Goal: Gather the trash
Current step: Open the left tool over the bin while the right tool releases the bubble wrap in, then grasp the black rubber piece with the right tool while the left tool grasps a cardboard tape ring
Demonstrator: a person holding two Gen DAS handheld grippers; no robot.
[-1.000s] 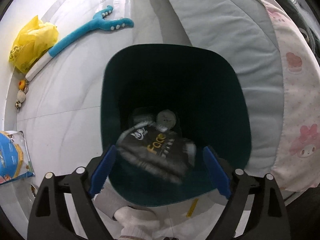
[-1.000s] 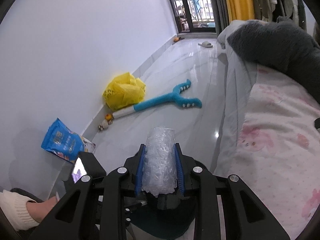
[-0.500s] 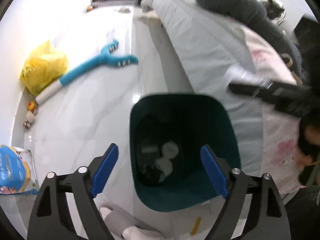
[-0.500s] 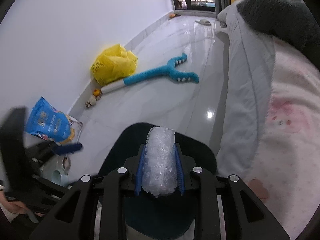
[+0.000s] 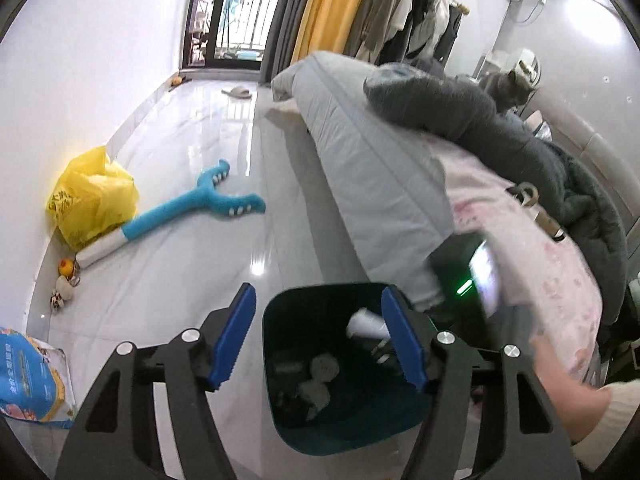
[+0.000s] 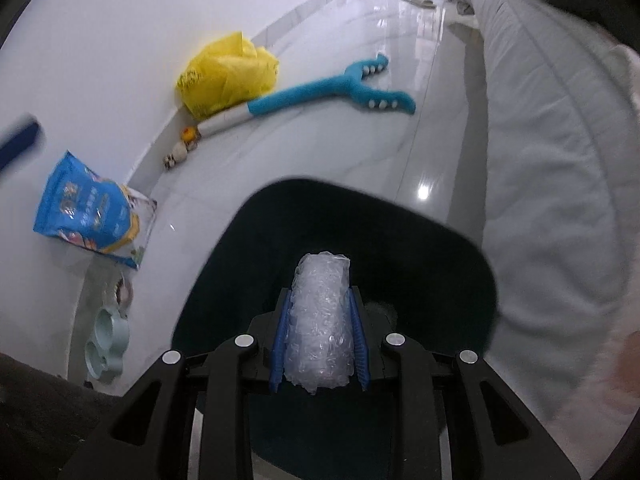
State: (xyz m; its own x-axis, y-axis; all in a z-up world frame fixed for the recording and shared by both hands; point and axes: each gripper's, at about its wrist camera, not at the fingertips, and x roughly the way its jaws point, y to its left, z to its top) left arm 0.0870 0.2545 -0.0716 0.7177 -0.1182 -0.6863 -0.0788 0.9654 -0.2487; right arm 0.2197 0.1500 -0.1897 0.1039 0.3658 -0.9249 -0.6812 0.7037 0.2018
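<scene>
Two hand-held grippers work over a dark teal plastic waste bin [image 6: 432, 280] standing on a glossy pale tiled floor [image 5: 192, 264], close against the hanging edge of a grey quilt [image 5: 372, 184] on a bed. The right gripper [image 6: 319, 340] is clamped on a crumpled roll of clear bubble wrap [image 6: 320, 320], its blue jaws squeezed narrow against both sides, and it points steeply down with the roll over the bin's open mouth. The left gripper [image 5: 318, 338] holds nothing; its blue jaws stand about half open and have just been closing, with only air between them, framing the bin from above. Inside the bin lie white and dark scraps of trash [image 5: 320, 380] already collected. The step in hand looks like the drop of the bubble wrap. The next move likely calls for the right jaws to part while the roll is inside the rim, so it falls in rather than onto the floor. A blue printed bag [image 6: 88, 216] lies along the floor's left edge by the white wall.
</scene>
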